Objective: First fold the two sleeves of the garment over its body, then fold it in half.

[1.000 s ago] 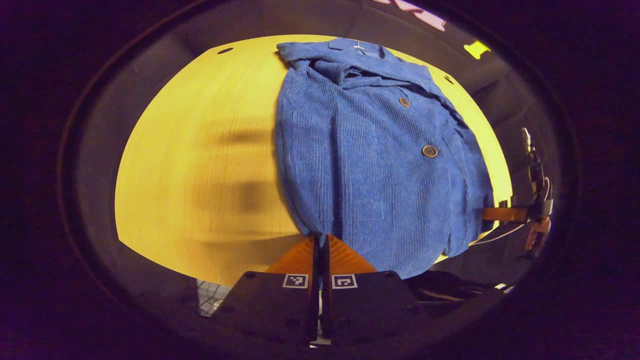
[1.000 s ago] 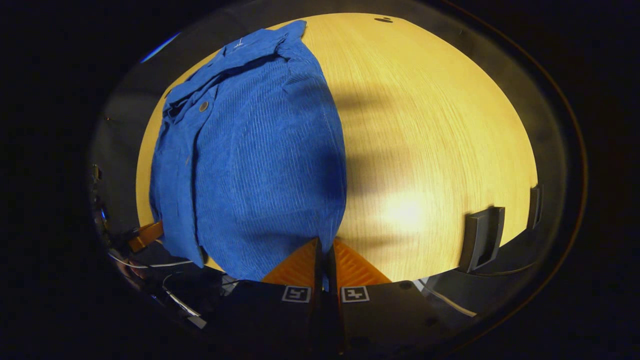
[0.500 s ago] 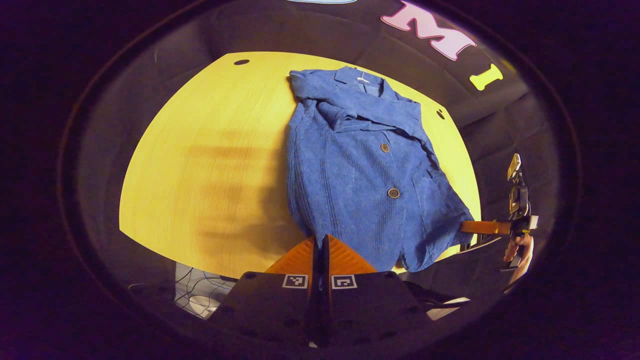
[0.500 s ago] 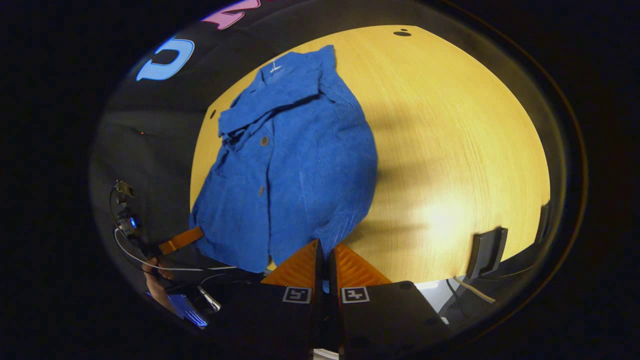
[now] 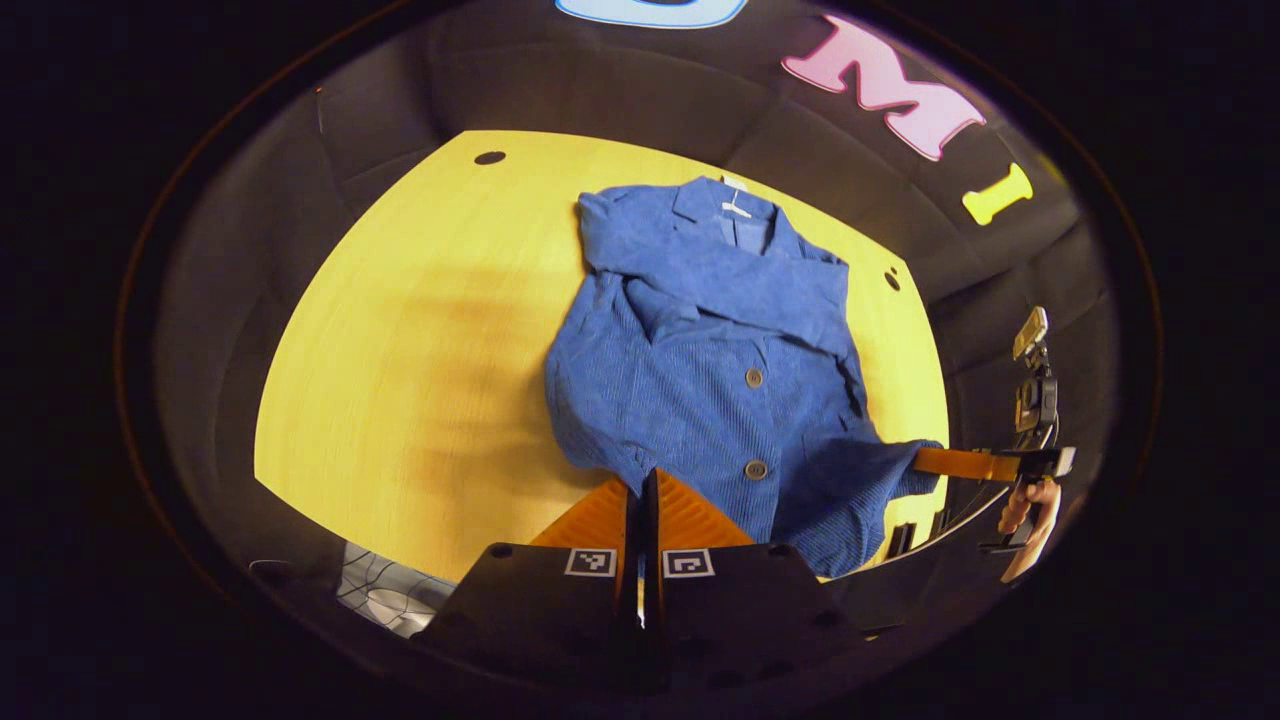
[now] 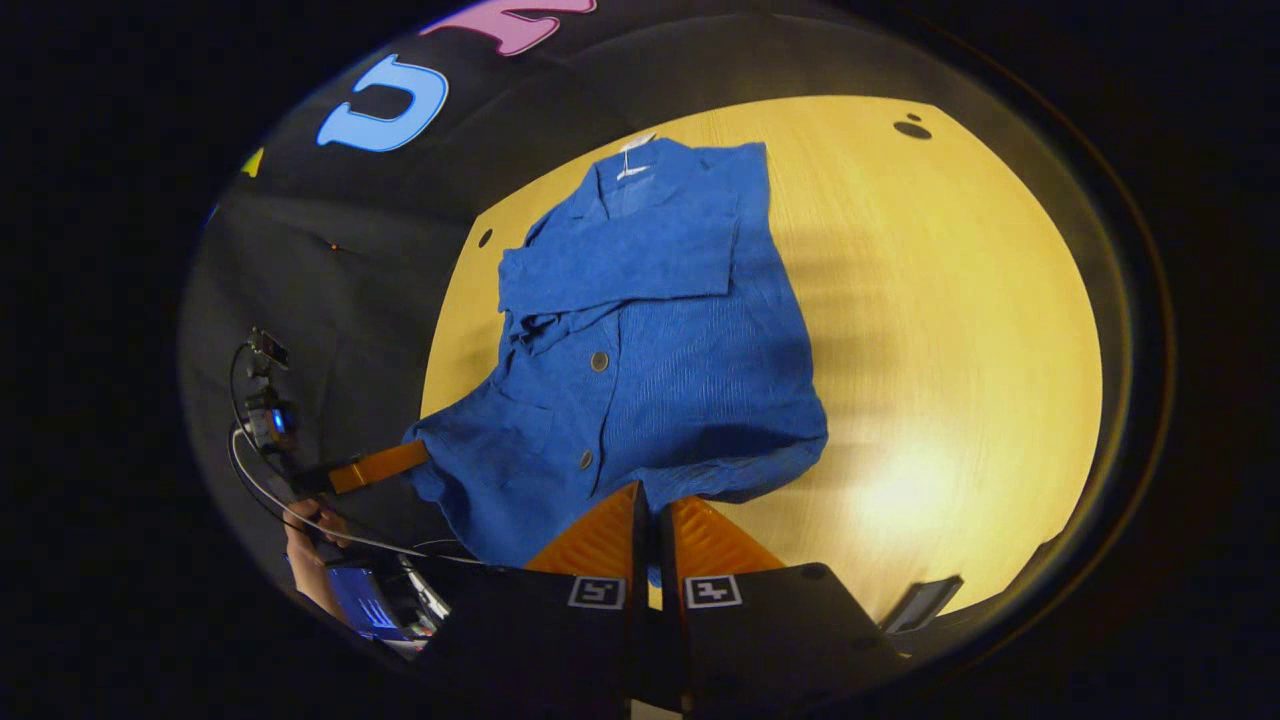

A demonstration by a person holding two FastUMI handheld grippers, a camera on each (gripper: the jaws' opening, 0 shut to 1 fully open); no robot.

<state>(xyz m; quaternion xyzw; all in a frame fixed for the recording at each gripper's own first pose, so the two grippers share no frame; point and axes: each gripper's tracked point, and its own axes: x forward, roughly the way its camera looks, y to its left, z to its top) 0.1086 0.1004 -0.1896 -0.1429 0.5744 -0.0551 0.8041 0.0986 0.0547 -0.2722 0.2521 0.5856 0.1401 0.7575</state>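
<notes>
Left gripper view shows my left gripper [image 5: 640,480] pinched narrow on the near hem of the blue jacket [image 5: 720,380], both fingers pressed together with the cloth edge caught between them. The jacket lies face up on the yellow wooden table [image 5: 400,350], collar toward the far edge, and a sleeve [image 5: 720,280] is folded across the chest below the collar. Its lower part is lifted off the table where I hold it. Off to the right in this view, my right gripper [image 5: 925,460] clamps the other hem corner, with my hand [image 5: 1025,510] on its handle.

Right gripper view has my right gripper [image 6: 650,495] closed tight on the jacket [image 6: 650,340] hem too, the fabric running down between the fingers. The folded sleeve [image 6: 620,265] lies flat across the upper body, and two buttons [image 6: 599,361] run down the front below it. Farther left, my left gripper [image 6: 415,457] grips the opposite corner, and the hem stretches between the two grippers above the table [image 6: 950,330].
</notes>
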